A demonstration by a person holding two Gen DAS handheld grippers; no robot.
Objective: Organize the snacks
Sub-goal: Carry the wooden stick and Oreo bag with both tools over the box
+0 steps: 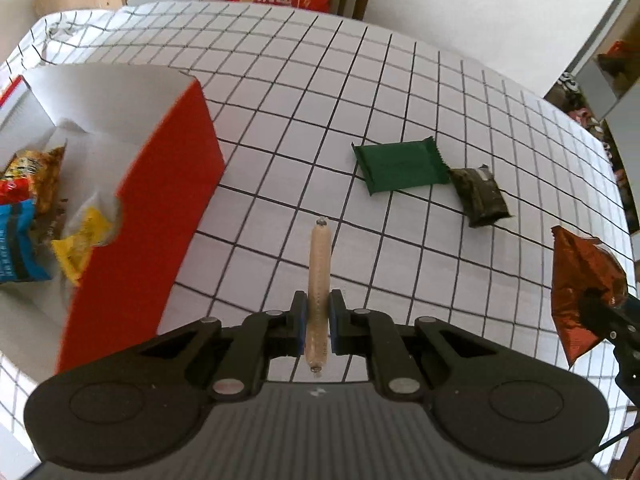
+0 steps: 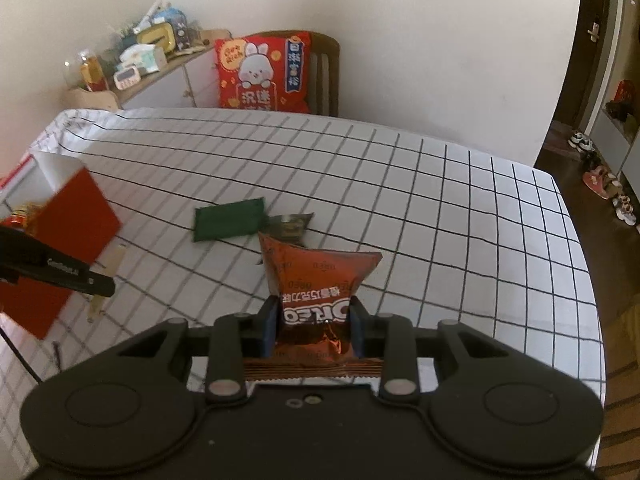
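Nearest the left wrist camera, a sausage stick [image 1: 318,280] is held lengthwise in the left gripper [image 1: 318,320], whose jaws are closed narrowly on its lower half, with the far end projecting forward above the checked tablecloth [image 1: 400,80]. In the right wrist view, an orange Oreo packet [image 2: 320,284] is pinched across its middle by the right gripper [image 2: 316,328], the jaws being drawn in only as far as the packet's width; its crimped lower seam lies against the gripper body. Both items are judged to be lifted clear of the cloth and not yet delivered. To the left, the red box [image 1: 160,200] is seen standing open, and several packets are already lodged in it, among them a yellow packet [image 1: 82,236], a blue packet [image 1: 16,240] and a red-and-yellow one whose label cannot be read. Farther out on the cloth, a green wrapped bar [image 1: 400,164] and a dark packet [image 1: 478,196] are left lying, touching or nearly so at one corner. The work is thus judged to be past its middle: some snacks boxed, two in hand, two still to be collected. Beyond the table, a red rabbit cushion [image 2: 264,72] is propped on a chair.
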